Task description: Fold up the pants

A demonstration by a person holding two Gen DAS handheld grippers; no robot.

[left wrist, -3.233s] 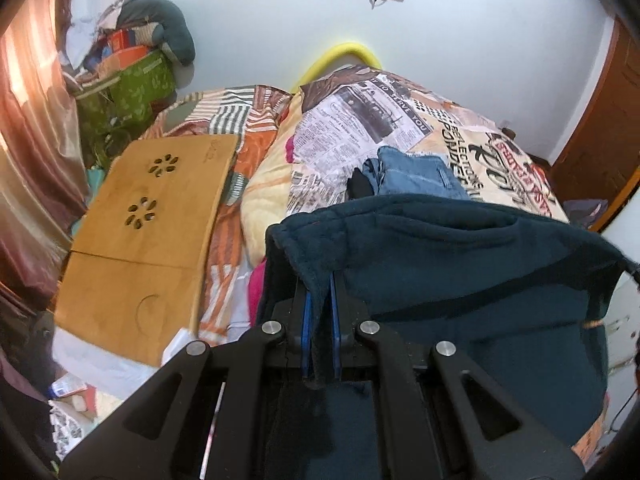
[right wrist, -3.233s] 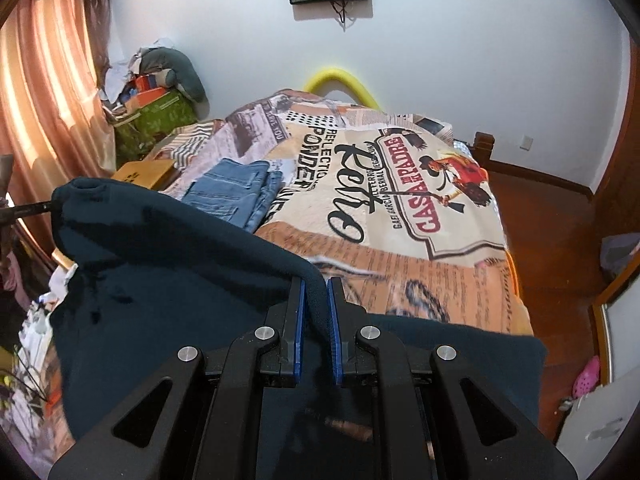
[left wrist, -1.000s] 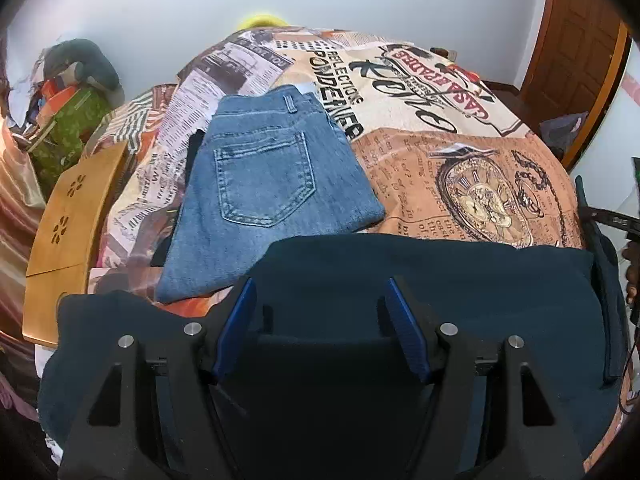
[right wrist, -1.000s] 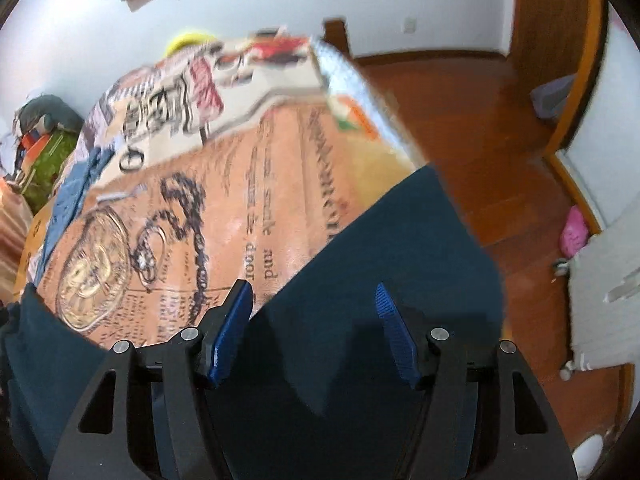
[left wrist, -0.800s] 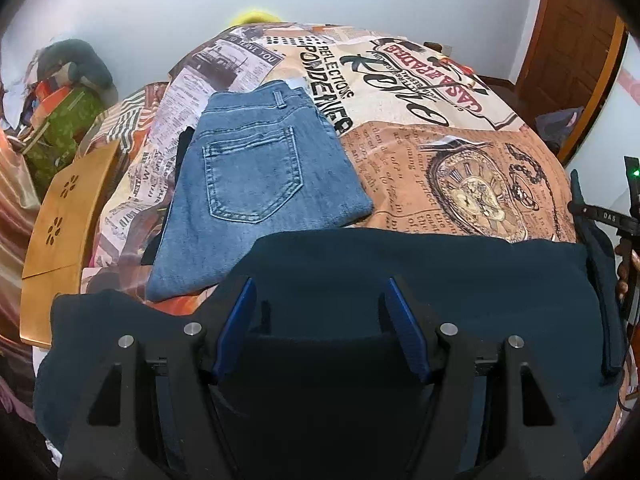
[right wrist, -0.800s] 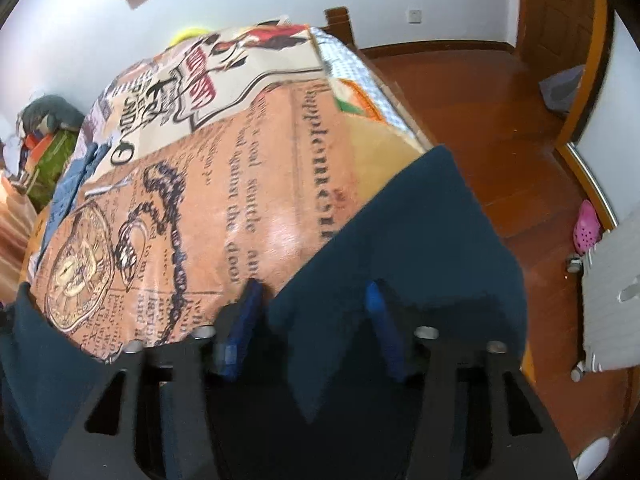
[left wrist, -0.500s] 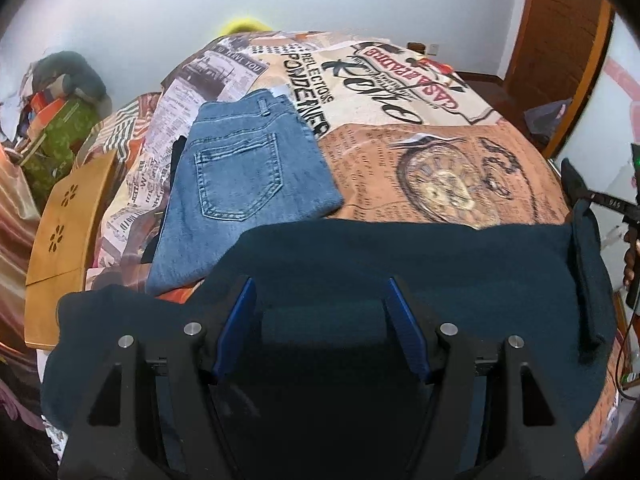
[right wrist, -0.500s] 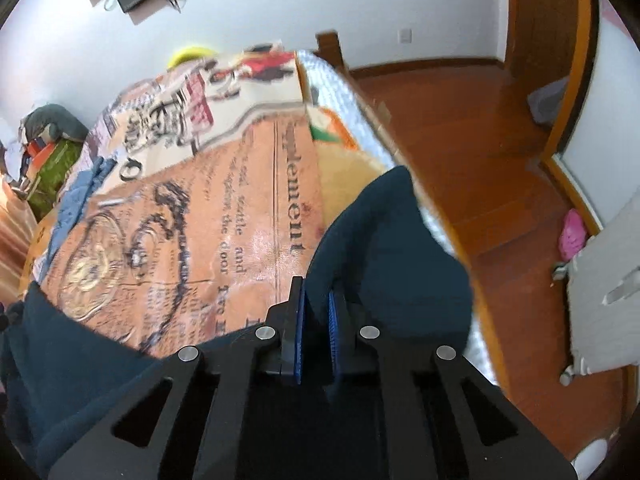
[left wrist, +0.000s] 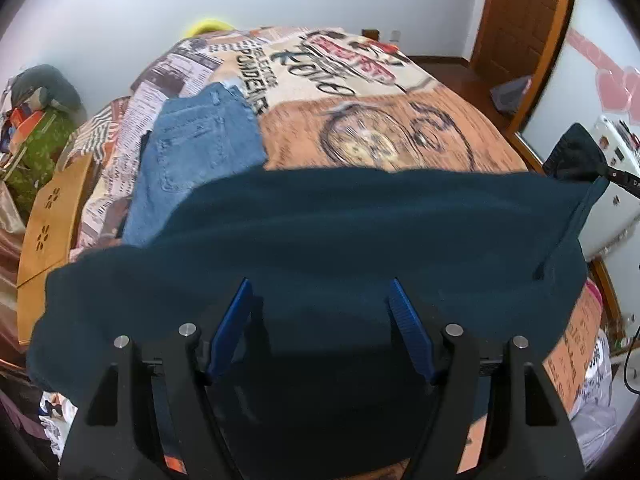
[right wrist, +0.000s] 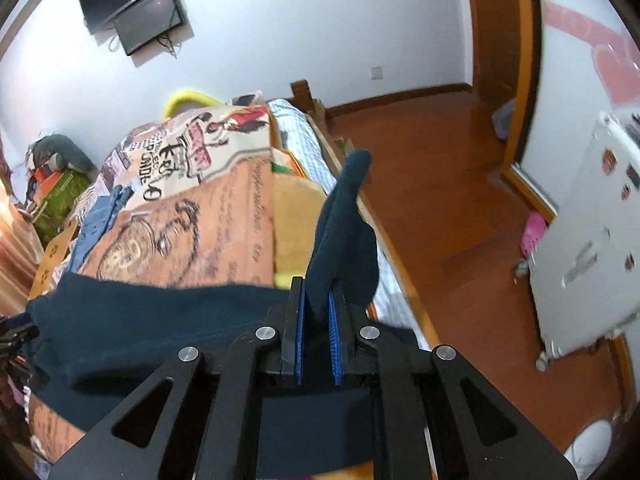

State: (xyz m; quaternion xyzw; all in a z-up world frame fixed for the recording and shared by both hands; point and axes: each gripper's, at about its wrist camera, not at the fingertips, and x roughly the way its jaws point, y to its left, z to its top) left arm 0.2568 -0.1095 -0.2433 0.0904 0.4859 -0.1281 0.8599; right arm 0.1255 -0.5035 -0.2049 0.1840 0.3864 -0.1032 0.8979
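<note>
Dark teal pants [left wrist: 340, 240] lie spread across the near end of the bed; they also show in the right wrist view [right wrist: 132, 320]. My left gripper [left wrist: 320, 320] is open and empty, with its jaws wide apart over the cloth. My right gripper [right wrist: 316, 320] is shut on one end of the pants [right wrist: 344, 232] and lifts it off the right edge of the bed. That raised end shows at the far right of the left wrist view [left wrist: 576, 152].
Folded blue jeans [left wrist: 196, 148] lie on the printed bedspread [left wrist: 360, 112] behind the pants. A wooden lap tray [left wrist: 52, 208] leans at the bed's left. A wooden floor [right wrist: 448, 216] and a white appliance [right wrist: 588, 264] are on the right.
Both grippers let go of the pants on the bed and opened. My right gripper then shut on the right end of the pants and lifted it. The left stayed open.
</note>
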